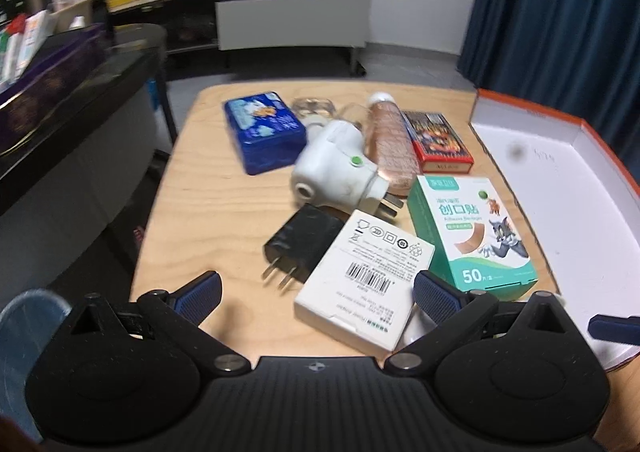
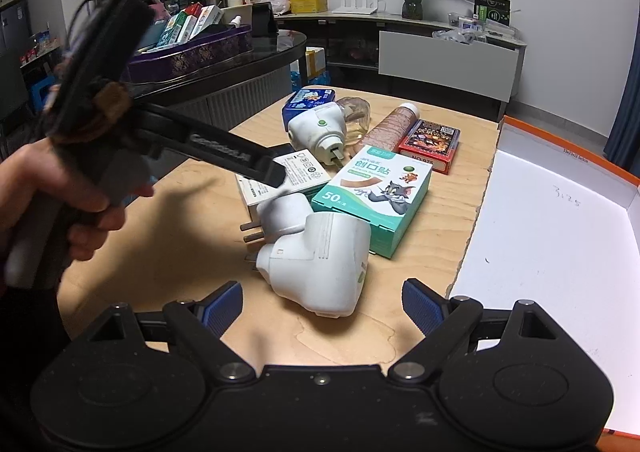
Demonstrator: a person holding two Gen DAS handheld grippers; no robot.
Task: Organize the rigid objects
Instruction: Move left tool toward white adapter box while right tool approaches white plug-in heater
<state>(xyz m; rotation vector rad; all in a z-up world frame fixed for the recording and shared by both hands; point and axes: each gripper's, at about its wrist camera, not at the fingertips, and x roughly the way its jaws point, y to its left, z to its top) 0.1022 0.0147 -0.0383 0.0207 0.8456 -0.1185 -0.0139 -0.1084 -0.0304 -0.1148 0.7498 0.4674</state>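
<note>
Flanking white plug-in heater (image 2: 316,264) (table edge near): gaping right hand-held gripper (image 2: 322,302).

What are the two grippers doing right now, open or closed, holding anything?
Left gripper: open, holding nothing, over the white box.
Right gripper: open, holding nothing, just short of the white plug adapter.

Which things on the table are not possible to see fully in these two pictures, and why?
- Black two-prong charger: left wrist view, partly under the white barcode box; hidden in the right wrist view.
- Clear glass bottle: right wrist view, partly behind the far white plug-in device.
- Orange-rimmed white tray: cut by the right edge.
- Box small print: blurred.
</note>
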